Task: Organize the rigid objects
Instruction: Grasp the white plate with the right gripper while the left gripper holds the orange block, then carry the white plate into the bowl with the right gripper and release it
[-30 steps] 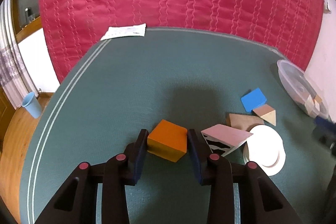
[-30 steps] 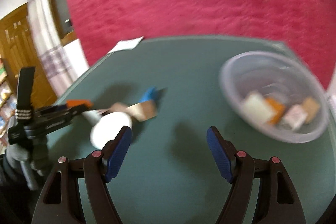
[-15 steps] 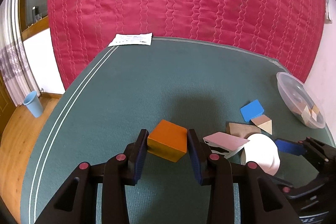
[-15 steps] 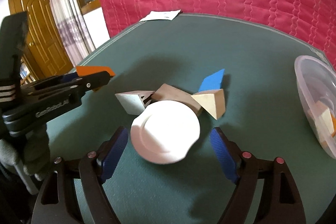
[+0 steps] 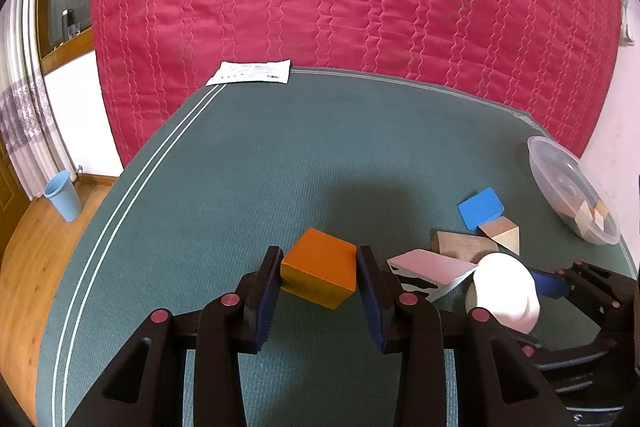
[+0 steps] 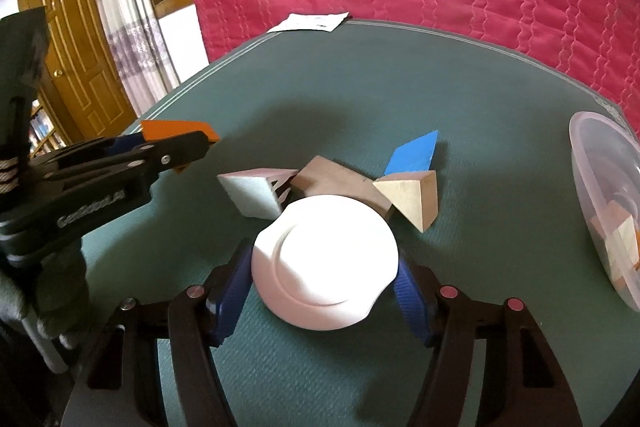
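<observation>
On the green table (image 5: 280,155), the clear tub (image 6: 600,163) with blocks inside is seen at 3 o'clock, the white plate (image 6: 324,259) is squeezed between the right gripper (image 6: 324,279) fingers, and the orange block (image 5: 320,273) is squeezed by the left gripper (image 5: 318,281), lifted at 9 o'clock.

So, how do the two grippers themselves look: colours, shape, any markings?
Both look alike. The left gripper and the right gripper have black plastic frames with two branching arms, small round red-pink buttons on the joints, and dark blue ribbed pads inside the fingers. The left gripper's side carries pale lettering, too blurred to read surely. No cables or sleeves show.
</observation>
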Tool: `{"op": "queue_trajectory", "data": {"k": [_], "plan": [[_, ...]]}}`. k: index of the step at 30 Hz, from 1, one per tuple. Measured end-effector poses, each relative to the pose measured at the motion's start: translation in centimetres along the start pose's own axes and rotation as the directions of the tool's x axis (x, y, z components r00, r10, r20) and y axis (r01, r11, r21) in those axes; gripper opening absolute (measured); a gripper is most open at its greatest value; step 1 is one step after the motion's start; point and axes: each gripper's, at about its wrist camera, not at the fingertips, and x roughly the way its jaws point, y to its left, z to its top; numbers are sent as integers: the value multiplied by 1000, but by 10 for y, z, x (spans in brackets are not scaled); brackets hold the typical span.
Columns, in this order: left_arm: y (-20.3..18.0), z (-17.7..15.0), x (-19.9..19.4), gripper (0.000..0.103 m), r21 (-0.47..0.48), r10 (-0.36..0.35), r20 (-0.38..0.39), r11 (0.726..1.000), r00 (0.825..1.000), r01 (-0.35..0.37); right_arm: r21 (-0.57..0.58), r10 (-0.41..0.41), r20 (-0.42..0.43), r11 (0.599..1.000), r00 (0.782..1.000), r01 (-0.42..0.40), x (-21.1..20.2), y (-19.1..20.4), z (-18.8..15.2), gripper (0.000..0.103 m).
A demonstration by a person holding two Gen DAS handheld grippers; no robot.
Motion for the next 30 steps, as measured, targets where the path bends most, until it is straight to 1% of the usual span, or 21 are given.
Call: {"op": "queue_trajectory", "data": {"k": [5, 14, 22, 26, 30], "plan": [[1, 0, 0, 39, -3, 0, -1, 1000, 1000, 0, 12, 17, 14, 1000, 1000, -17, -14, -9, -12, 67], [-1, 0, 0, 40, 0, 8, -1, 1000, 1000, -8, 94, -29, 64, 995, 998, 23, -44, -41, -24, 67], [-7, -2, -3, 39, 22, 10, 1, 1000, 1000, -10, 162, -93, 125, 984, 988, 72, -71, -71, -23, 67], [-10, -2, -6, 39, 30, 8, 2, 1000, 1000, -8, 203, -142, 155, 973, 978, 109, -83, -92, -22, 67], [-16, -2, -9, 39, 39, -1, 3, 999, 1000, 1, 251, -201, 182, 956, 963, 152, -97, -114, -19, 67]]}}
